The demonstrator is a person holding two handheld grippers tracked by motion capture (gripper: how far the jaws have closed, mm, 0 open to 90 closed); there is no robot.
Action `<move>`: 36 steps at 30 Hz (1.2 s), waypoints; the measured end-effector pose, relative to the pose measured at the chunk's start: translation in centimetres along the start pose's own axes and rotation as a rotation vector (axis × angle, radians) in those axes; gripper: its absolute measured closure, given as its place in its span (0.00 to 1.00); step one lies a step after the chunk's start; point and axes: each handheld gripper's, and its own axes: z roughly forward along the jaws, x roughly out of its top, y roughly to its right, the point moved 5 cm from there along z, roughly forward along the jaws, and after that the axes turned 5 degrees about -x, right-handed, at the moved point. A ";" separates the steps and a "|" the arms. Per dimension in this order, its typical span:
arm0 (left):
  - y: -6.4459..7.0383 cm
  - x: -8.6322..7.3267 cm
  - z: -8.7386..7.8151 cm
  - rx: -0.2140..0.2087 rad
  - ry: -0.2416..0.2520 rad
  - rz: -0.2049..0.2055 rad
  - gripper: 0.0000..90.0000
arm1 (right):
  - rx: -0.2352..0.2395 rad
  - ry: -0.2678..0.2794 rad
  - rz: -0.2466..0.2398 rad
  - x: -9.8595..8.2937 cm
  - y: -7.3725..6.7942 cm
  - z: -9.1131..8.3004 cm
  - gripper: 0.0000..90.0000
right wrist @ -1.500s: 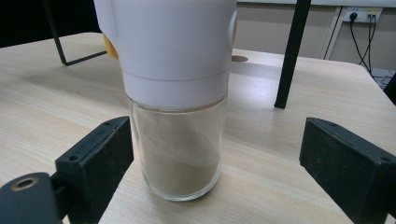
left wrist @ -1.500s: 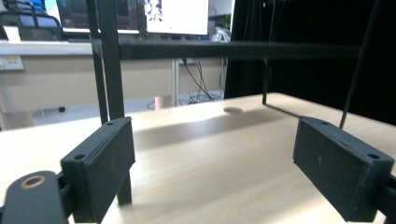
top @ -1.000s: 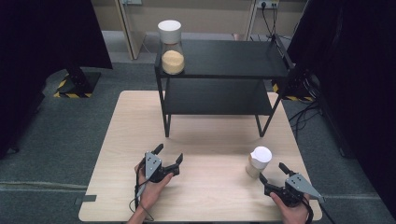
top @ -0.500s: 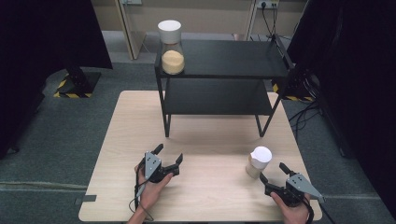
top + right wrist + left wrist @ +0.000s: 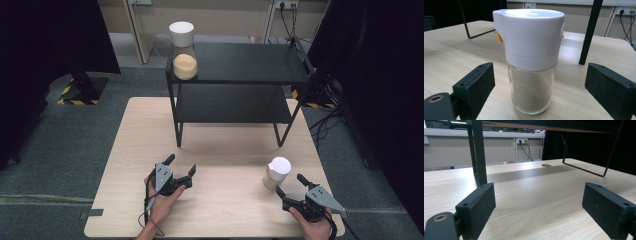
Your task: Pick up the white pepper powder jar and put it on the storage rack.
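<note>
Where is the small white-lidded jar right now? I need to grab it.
In the high view, the small white-lidded glass jar stands upright on the wooden table at its right front, just ahead of the open right hand-held gripper.

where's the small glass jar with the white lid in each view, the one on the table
High view: the jar stands on the table at lower right, just ahead of the right gripper.
Right gripper view: the jar is in the centre, upright between the open jaws, untouched.
Left gripper view: not in it; bare table lies between the jaws.
Shared landmark: the black shelf, whose legs rise behind at and.
</note>
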 end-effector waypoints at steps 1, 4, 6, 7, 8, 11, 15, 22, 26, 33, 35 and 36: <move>0.0 0.0 0.0 0.000 0.000 0.000 0.12 | 0.004 -0.005 -0.003 0.1 0.0 0.2 0.11; 0.0 0.0 0.0 0.001 0.000 0.002 0.12 | 0.017 -0.015 -0.008 0.5 0.1 0.9 0.12; 0.0 0.0 0.0 0.002 -0.002 0.000 0.12 | 0.025 -0.022 -0.015 0.8 0.1 1.2 0.13; 0.0 0.0 0.0 0.003 -0.003 -0.002 0.12 | 0.026 -0.023 -0.019 0.9 0.0 1.4 0.15; 0.0 0.0 0.0 0.003 -0.002 -0.003 0.12 | 0.031 -0.026 -0.022 1.1 -0.1 1.6 0.16; 0.0 0.0 0.0 0.003 0.000 -0.001 0.12 | 0.039 -0.036 -0.033 1.4 -0.3 2.1 0.19; 0.0 0.0 0.0 0.002 0.000 -0.002 0.12 | 0.036 -0.054 -0.043 1.6 -0.5 2.8 0.23; 0.0 0.0 0.0 0.003 -0.002 -0.001 0.12 | 0.026 -0.079 -0.060 1.6 -0.6 3.6 0.31; 0.0 0.1 0.0 0.003 -0.005 -0.003 0.12 | 0.026 -0.079 -0.062 1.5 -0.5 3.6 0.33; 0.0 0.1 0.0 0.003 -0.004 -0.003 0.12 | 0.026 -0.068 -0.049 1.4 -0.7 3.5 0.34; 0.0 0.1 0.0 0.002 -0.005 -0.004 0.12 | 0.018 -0.064 -0.045 1.4 -0.8 3.4 0.34; 0.0 0.1 0.0 0.003 -0.005 -0.003 0.12 | 0.015 -0.061 -0.037 1.4 -0.9 3.4 0.34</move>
